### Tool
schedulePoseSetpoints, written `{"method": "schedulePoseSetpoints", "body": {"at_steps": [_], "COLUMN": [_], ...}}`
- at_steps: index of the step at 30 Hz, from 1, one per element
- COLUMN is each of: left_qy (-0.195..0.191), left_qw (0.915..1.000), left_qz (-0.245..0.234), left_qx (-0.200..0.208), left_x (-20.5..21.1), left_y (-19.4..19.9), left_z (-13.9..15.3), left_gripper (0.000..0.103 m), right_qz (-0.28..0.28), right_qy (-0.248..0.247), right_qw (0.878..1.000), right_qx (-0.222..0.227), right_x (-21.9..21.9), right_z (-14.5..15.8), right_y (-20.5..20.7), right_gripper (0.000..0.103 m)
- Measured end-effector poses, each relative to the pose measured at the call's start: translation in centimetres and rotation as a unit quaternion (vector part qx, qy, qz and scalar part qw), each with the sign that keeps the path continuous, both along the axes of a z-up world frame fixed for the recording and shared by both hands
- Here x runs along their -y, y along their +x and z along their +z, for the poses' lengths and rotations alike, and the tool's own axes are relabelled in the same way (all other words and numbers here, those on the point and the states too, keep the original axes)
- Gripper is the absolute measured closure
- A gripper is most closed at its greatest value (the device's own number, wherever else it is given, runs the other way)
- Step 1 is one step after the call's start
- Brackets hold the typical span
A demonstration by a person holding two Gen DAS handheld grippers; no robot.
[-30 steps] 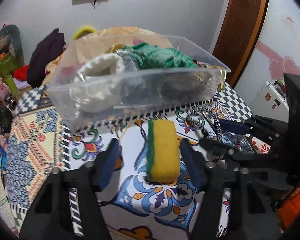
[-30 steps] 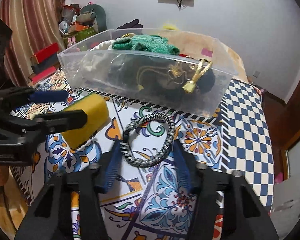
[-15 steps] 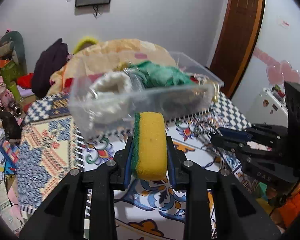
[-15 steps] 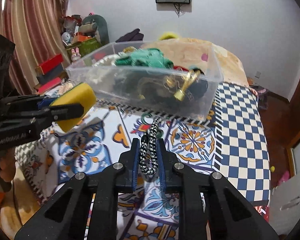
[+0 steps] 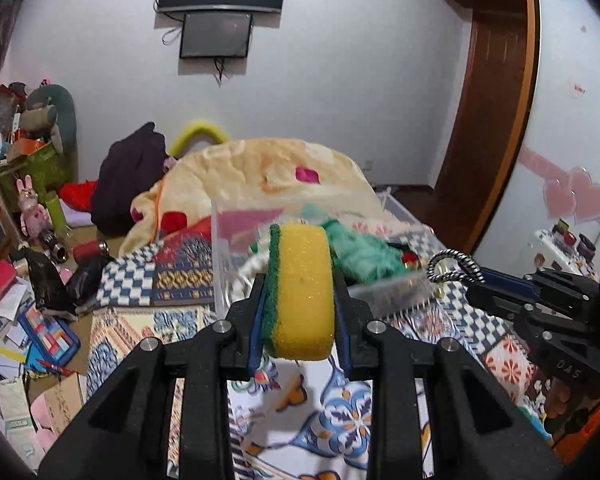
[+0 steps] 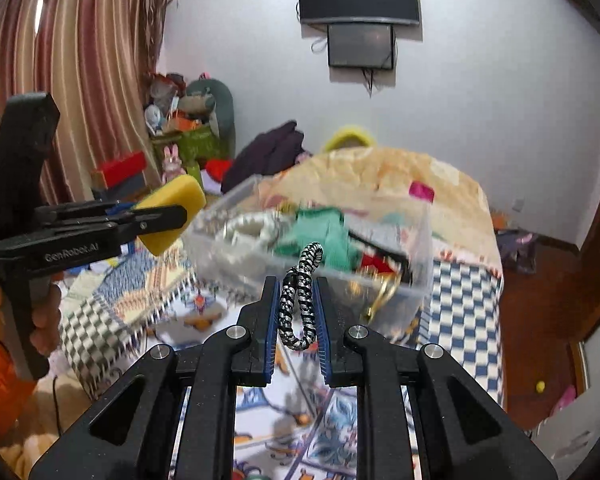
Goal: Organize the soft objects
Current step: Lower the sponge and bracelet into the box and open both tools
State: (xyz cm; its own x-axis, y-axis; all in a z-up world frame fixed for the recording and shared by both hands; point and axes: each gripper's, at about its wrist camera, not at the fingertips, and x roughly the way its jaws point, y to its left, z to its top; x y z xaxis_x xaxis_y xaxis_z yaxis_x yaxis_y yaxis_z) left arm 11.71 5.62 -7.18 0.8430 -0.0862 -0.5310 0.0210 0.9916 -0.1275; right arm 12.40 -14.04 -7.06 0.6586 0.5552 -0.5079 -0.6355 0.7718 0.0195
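Note:
My left gripper (image 5: 300,300) is shut on a yellow sponge with a green scouring side (image 5: 302,292) and holds it in the air in front of the clear plastic bin (image 5: 224,256). My right gripper (image 6: 298,312) is shut on a black-and-white braided rope loop (image 6: 300,300), lifted above the patterned bedspread (image 6: 332,420). The bin (image 6: 416,276) holds a green knit item (image 6: 328,236), a white item and other things. The left gripper (image 6: 168,216) with the sponge (image 6: 172,212) shows at the left of the right wrist view. The right gripper (image 5: 476,280) and the rope (image 5: 454,266) show at the right of the left wrist view.
A folded peach blanket (image 5: 268,172) lies behind the bin. Dark clothes (image 5: 128,176) and clutter (image 5: 24,312) fill the floor at the left. A wooden door (image 5: 492,120) stands at the right, and a wall screen (image 6: 358,20) hangs ahead.
Both grippers closed, the left on the sponge and the right on the rope loop. Both then rose off the bedspread toward the level of the bin's rim.

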Motion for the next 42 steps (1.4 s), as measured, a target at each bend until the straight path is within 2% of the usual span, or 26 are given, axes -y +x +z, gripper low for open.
{"method": "schedulePoseSetpoints", "body": {"at_steps": [5, 13, 22, 26, 31, 33, 36, 39, 42], "left_qy": [0.000, -0.003, -0.001, 0.020, 0.020, 0.016, 0.013, -0.002, -0.009], "left_qw": [0.9999, 1.0000, 0.9991, 0.9980, 0.9965, 0.9964, 0.9968, 0.9968, 0.9976], "left_qz": [0.010, 0.005, -0.007, -0.003, -0.005, -0.006, 0.000, -0.006, -0.008], "left_qx": [0.012, -0.003, -0.042, -0.061, -0.081, -0.083, -0.078, -0.080, -0.068], "left_x": [-0.6, 0.0, 1.2, 1.8, 1.9, 1.9, 1.6, 1.2, 0.9], "left_y": [1.6, 5.7, 9.6, 10.8, 11.2, 10.9, 10.1, 9.3, 8.1], "left_z": [0.8, -0.1, -2.8, -4.2, -5.4, -5.5, -5.3, -5.0, -3.8], "left_gripper": [0.074, 0.074, 0.074, 0.074, 0.071, 0.055, 0.046, 0.043, 0.043], "right_qz": [-0.013, -0.029, -0.046, -0.048, -0.052, -0.055, -0.061, -0.059, -0.060], "right_qy": [0.003, 0.007, -0.021, -0.030, -0.043, -0.048, -0.048, -0.039, -0.035], "right_qw": [1.000, 0.999, 0.999, 0.997, 0.996, 0.996, 0.995, 0.995, 0.996], "right_qx": [0.023, 0.033, -0.017, -0.042, -0.055, -0.057, -0.064, -0.071, -0.060], "right_x": [-0.2, -1.1, -2.5, -2.6, -2.6, -2.4, -1.9, -1.1, -0.4], "right_z": [1.2, 1.8, -1.4, -2.5, -3.3, -3.3, -3.2, -2.8, -1.9], "right_y": [1.4, 4.1, 7.4, 8.3, 8.4, 8.4, 8.5, 8.2, 7.5], "right_gripper": [0.088, 0.088, 0.088, 0.087, 0.081, 0.069, 0.058, 0.052, 0.052]}}
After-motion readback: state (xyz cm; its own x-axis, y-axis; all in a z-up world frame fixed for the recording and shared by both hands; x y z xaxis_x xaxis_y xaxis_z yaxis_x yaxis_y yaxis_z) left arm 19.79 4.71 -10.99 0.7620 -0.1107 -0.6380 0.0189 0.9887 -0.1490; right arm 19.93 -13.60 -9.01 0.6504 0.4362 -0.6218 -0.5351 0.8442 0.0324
